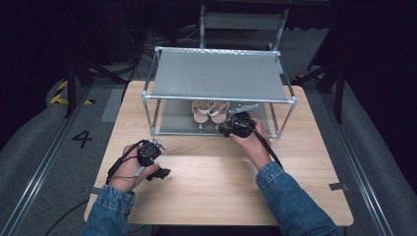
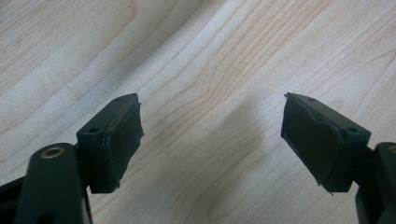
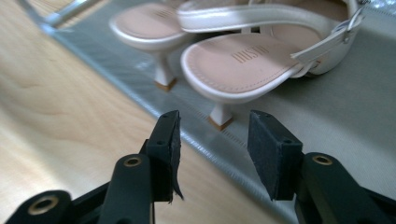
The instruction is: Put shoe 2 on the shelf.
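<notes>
Nearest, the left gripper (image 1: 156,167) rests on bare worktop (image 1: 216,191), its fingers (image 2: 114,140) spread with nothing between them. Farther right, the right gripper (image 3: 215,140) sits at the rack's (image 1: 221,73) front edge, fingers apart and empty, just short of the cream heeled sandals (image 3: 243,65) on the lower shelf (image 3: 336,121).

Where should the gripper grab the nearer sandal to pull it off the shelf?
Probably the heel end of the nearer sandal, coming level from the open front. It faces the right gripper, which stands open; the thin heel and low top shelf make other ways awkward.
</notes>
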The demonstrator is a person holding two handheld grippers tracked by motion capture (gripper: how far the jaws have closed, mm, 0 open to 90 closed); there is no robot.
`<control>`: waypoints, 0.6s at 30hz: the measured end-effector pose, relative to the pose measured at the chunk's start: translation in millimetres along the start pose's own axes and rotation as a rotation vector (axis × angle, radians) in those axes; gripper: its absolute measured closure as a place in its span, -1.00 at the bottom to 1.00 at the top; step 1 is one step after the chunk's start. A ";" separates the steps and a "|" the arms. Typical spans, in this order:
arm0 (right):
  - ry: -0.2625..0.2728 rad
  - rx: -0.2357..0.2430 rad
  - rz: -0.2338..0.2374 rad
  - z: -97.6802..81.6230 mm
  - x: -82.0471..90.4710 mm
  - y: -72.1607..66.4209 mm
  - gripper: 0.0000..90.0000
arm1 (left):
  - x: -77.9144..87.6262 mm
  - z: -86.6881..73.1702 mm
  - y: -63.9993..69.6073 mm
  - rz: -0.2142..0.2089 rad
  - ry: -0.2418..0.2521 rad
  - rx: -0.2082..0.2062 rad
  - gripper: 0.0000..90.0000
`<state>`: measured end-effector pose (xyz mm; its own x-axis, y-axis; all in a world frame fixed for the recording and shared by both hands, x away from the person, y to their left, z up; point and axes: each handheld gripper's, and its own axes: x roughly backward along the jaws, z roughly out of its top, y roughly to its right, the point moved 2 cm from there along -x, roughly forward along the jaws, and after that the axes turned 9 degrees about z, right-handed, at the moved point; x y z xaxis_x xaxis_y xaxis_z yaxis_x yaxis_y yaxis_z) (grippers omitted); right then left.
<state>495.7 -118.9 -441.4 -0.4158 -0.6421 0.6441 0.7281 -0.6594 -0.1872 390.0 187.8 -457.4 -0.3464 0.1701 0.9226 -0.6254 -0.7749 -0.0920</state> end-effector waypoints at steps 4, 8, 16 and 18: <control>-0.001 0.009 0.013 -4.0 21.4 -8.1 0.15 | 2.1 -1.8 -1.7 0.010 0.007 0.003 -0.53; -0.004 -0.005 0.028 -11.9 48.5 -10.0 0.11 | 4.4 -1.7 -3.0 0.012 0.019 0.008 -0.53; -0.008 -0.038 0.014 -33.2 92.9 -1.8 0.05 | 6.6 -1.8 -6.2 0.023 0.034 0.019 -0.54; -0.008 -0.048 0.006 -37.1 100.5 0.1 0.05 | 6.9 -2.0 -6.2 0.019 0.035 0.023 -0.54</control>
<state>433.8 -198.0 -404.2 -0.4071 -0.6431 0.6486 0.7036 -0.6736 -0.2263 390.1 195.0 -451.2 -0.3825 0.1755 0.9071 -0.6021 -0.7920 -0.1007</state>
